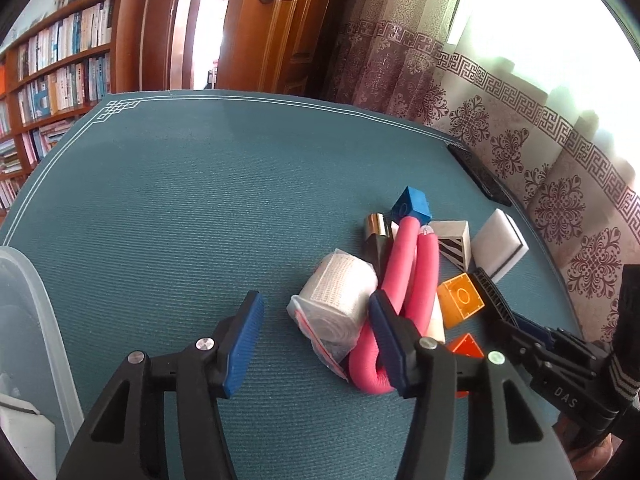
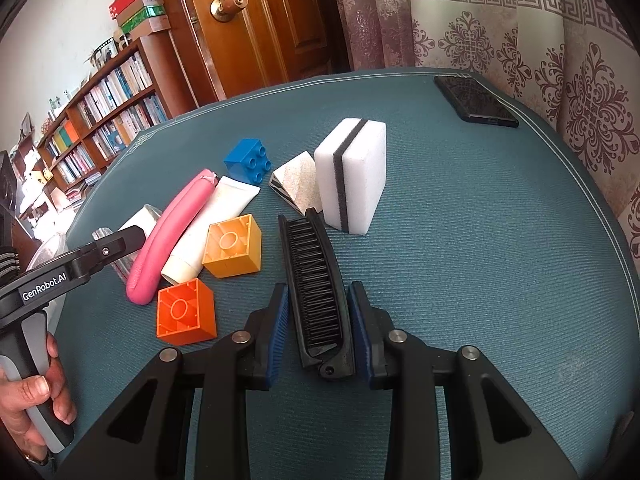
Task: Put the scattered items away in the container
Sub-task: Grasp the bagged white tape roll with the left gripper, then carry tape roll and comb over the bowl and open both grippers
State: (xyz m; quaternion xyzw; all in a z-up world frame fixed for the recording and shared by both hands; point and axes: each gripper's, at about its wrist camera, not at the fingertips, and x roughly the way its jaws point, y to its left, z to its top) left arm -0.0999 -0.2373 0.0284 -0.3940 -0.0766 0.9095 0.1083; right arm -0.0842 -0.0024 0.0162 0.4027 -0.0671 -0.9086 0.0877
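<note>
Black comb (image 2: pixel 320 284) between right hand-held gripper (image 2: pixel 319 320) pads.

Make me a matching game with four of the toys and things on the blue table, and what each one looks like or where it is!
Things:
1. comb
2. sponge
3. phone
4. foam roller

Clues:
A. pink, lying beside the white tube
B. white with a dark stripe, standing upright
C. black, between the fingers of the right gripper
D. dark, flat, near the curtain at the table's far edge

Pairs: 1-C, 2-B, 3-D, 4-A
</note>
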